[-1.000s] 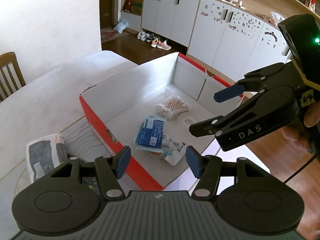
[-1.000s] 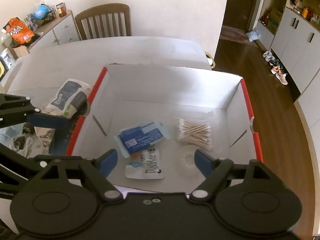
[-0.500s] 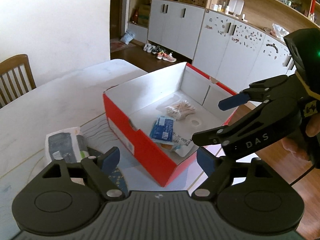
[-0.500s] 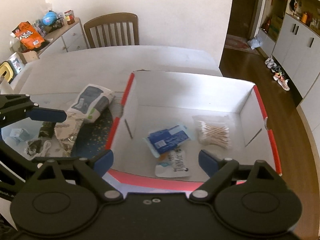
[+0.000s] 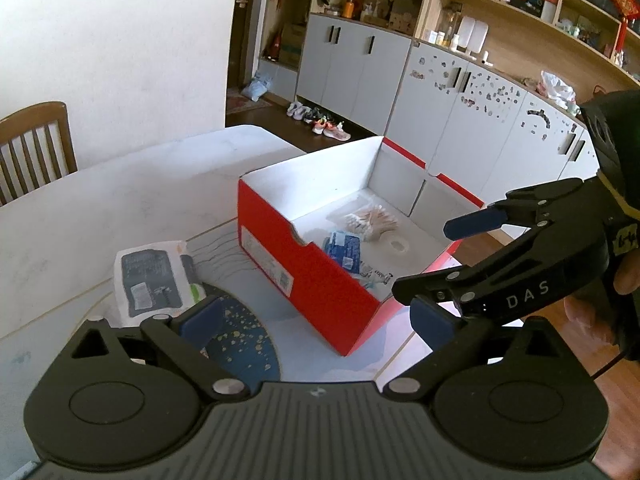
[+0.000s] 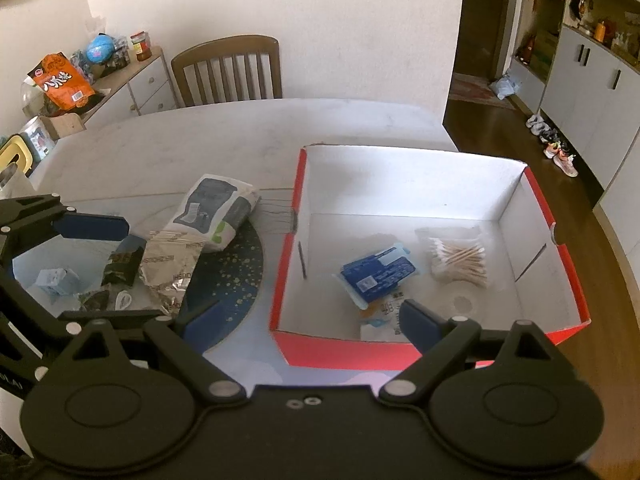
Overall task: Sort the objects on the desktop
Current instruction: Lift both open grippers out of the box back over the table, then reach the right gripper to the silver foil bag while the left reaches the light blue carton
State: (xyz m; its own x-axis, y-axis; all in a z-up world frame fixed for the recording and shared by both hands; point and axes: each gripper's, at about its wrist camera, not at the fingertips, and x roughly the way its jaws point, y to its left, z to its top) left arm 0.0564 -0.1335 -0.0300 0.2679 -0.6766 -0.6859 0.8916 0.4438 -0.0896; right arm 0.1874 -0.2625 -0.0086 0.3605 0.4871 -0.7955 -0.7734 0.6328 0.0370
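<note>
A red box with a white inside point(image 5: 320, 280) point(image 6: 560, 256) stands on the table. It holds a blue packet point(image 6: 378, 274), a bag of cotton swabs point(image 6: 458, 258) and a small white sachet point(image 6: 382, 314). Left of it lie a grey-and-white pack point(image 6: 216, 212) point(image 5: 154, 278), a silver foil bag point(image 6: 170, 266), a dark sachet point(image 6: 122, 264) and a small pale blue box point(image 6: 56, 280). My left gripper point(image 5: 316, 322) is open and empty, above the mat near the box. My right gripper point(image 6: 304, 320) is open and empty, at the box's near wall.
A dark blue round mat point(image 6: 236, 280) lies under the loose items. A wooden chair point(image 6: 228, 70) stands at the table's far side. A sideboard with snacks point(image 6: 84, 80) is at the far left. The table edge and wood floor point(image 6: 600, 216) lie right of the box.
Both grippers have drawn back and up from over the box. The box now looks smaller, and the loose items on the mat have come into view.
</note>
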